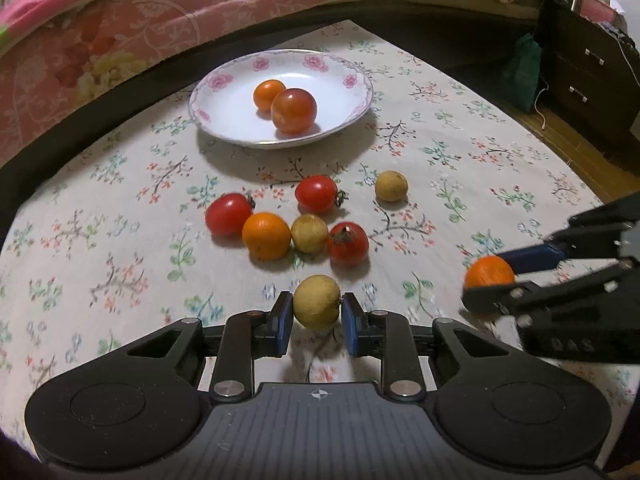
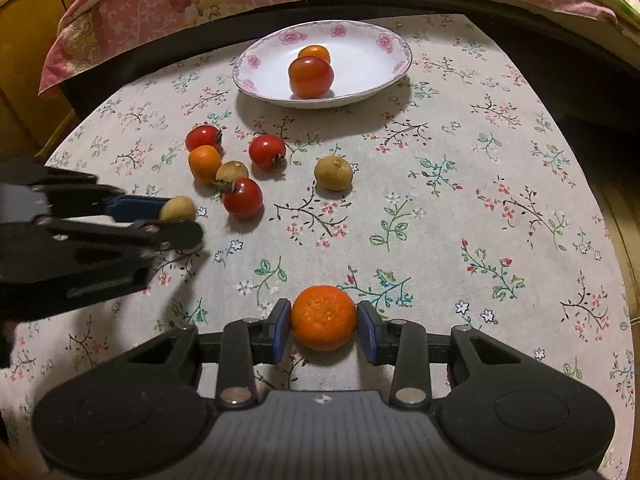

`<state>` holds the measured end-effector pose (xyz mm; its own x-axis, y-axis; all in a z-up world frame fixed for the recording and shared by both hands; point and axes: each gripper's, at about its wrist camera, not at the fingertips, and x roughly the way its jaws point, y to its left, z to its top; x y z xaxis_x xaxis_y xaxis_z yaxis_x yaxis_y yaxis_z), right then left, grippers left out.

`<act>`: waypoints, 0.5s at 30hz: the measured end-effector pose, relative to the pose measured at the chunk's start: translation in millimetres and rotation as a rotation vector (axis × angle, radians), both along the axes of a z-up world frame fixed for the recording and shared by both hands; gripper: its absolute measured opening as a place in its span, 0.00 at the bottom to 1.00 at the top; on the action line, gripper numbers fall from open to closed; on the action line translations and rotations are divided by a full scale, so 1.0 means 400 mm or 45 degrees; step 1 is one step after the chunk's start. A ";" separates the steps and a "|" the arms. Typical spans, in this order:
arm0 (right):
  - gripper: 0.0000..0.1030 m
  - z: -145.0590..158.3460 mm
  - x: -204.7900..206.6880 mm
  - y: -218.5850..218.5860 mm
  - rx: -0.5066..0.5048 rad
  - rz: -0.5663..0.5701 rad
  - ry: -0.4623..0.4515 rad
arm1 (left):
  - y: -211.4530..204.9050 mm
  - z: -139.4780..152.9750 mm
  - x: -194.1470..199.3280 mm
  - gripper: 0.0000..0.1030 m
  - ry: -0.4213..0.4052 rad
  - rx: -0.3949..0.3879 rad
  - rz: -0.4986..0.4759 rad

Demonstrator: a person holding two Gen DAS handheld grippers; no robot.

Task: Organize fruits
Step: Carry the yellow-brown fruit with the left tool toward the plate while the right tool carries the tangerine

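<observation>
Grippers both loaded for transfer to the plate (image 1: 200, 114) at the far side: left gripper (image 1: 317, 314) clamped on a yellow-brown fruit (image 1: 317, 301), right gripper (image 2: 324, 326) clamped on a mandarin (image 2: 323, 316), six fruits loose between, two already plated.

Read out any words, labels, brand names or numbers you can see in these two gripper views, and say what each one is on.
No readable words, numbers or brand names in either view.
Left gripper body: one small white emblem, a symbol with no letters.
Right gripper body: the same kind of emblem, blurred, no letters.
Plate: pink flower pattern only, no text.
Tablecloth: printed flowers and twigs, no text.
Fruits: no stickers or labels show.
</observation>
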<state>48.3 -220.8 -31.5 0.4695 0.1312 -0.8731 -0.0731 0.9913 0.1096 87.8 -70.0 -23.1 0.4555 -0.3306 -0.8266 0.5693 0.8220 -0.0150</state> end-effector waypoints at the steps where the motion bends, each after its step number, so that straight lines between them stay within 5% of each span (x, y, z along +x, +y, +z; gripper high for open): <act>1: 0.34 0.001 -0.001 0.003 -0.006 0.005 -0.004 | 0.004 0.001 -0.008 0.32 0.004 0.000 0.002; 15: 0.34 -0.018 0.004 0.033 -0.082 0.058 -0.014 | 0.023 -0.039 -0.032 0.36 0.035 0.036 -0.027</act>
